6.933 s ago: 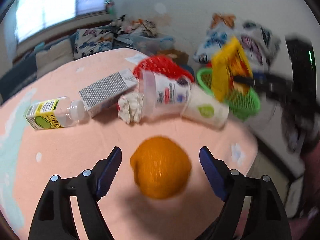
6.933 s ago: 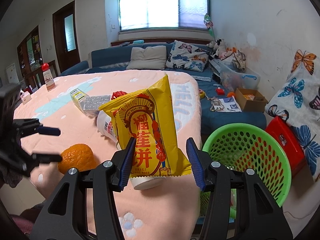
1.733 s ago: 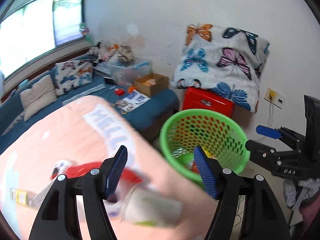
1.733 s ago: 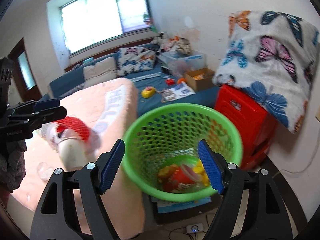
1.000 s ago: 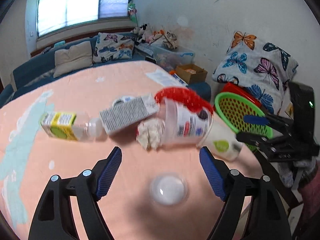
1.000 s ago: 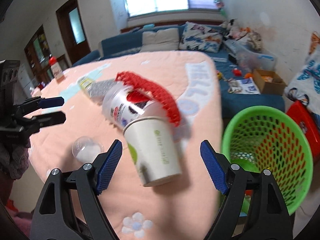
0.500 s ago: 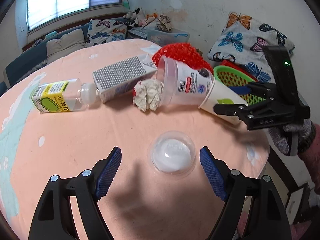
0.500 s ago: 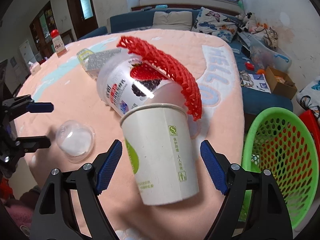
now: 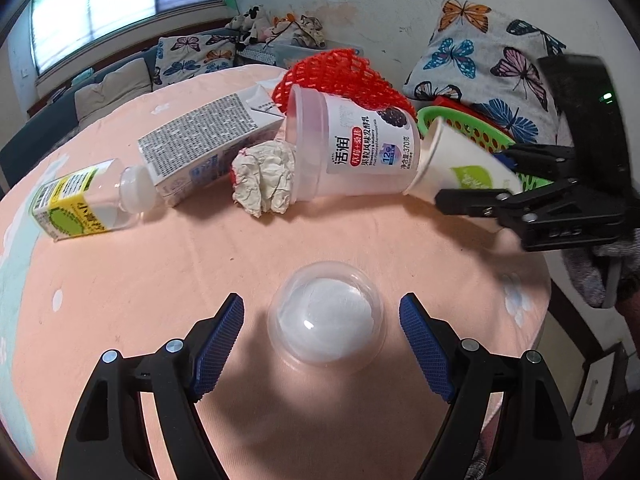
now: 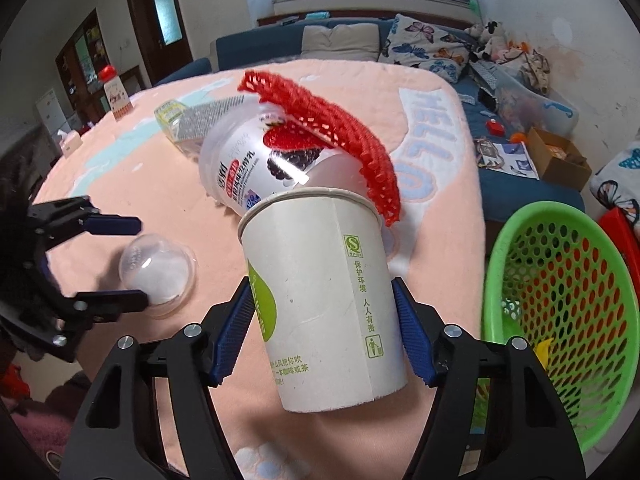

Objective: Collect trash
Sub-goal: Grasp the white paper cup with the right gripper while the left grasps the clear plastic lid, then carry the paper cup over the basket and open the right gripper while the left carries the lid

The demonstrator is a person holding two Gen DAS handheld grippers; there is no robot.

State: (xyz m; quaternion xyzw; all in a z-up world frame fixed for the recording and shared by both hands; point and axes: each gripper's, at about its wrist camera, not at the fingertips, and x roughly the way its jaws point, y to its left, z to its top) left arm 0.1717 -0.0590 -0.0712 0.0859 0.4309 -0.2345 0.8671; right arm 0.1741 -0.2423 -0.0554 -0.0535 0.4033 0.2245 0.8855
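1. Trash lies on the pink surface (image 9: 360, 240): a paper cup (image 10: 324, 300), a clear dome lid (image 9: 326, 318), a yogurt tub (image 9: 352, 148), a red net (image 9: 340, 76), a crumpled paper ball (image 9: 264, 180), a carton (image 9: 208, 144) and a small bottle (image 9: 84, 200).
2. Right tool (image 10: 324, 336) has its jaws closing around the paper cup. The blue pads look like they are at the cup's sides, but I cannot tell if they press yet, so I think it is not held yet.
3. Left tool (image 9: 322, 344) is wide open and holds nothing. The dome lid sits between its pads, not touching them.
4. The green basket (image 10: 520, 240) waits past the surface edge, on the right side.
5. The paper cup is soft. A hard squeeze could crush it, and then it may pop out.
6. The cup's rim touches the yogurt tub and sits just under the red net. Lifting it could make the tub roll or drag the net.
7. The dome lid is round and smooth. It could slip from the pads and slide off the near edge.
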